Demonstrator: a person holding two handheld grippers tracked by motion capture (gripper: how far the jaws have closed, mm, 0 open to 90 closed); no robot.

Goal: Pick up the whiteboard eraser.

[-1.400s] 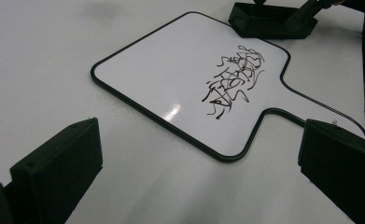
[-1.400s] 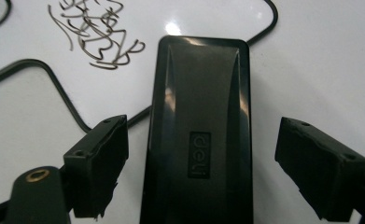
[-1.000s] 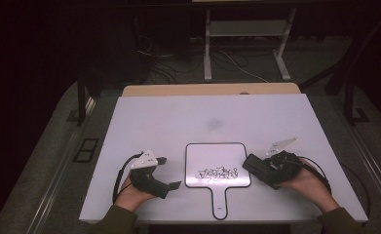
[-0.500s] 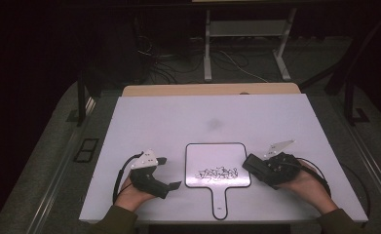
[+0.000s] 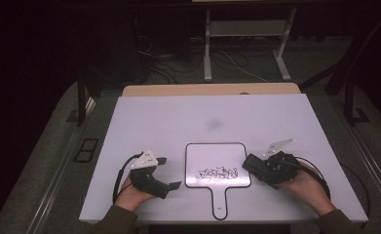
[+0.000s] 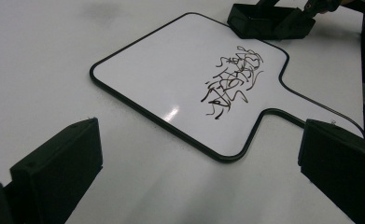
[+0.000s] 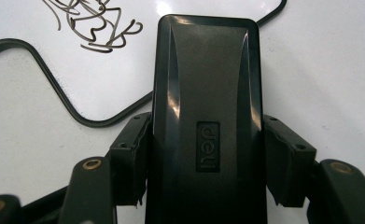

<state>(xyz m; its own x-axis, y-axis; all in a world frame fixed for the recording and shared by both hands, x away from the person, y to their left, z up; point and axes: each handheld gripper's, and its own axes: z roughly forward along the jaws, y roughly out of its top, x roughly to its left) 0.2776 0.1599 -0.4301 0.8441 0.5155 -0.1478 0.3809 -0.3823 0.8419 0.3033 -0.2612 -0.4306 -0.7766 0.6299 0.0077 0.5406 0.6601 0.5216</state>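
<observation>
right gripper (image 7: pixel 203 154), jaws just closed onto the sides of a black eraser (image 7: pixel 206 93), pads pressing its flanks in the right gripper view; the eraser's front end overhangs the right edge of the small whiteboard (image 5: pixel 217 163), which lies flat near the front of the table (image 5: pixel 178 117) between the two hands. the scribble (image 5: pixel 219 173) sits in the board's lower half, just beside the eraser. left gripper (image 5: pixel 166 173), jaws spread wide and empty, rests on the table left of the board, apart from it. likely hazards: the board is unrestrained, so a wiping stroke may push it across the smooth table rather than clear the ink; the grip takes the eraser near its rear, so downward pressure at the front could pivot it between the pads; a tilted eraser would leave streaks.
</observation>
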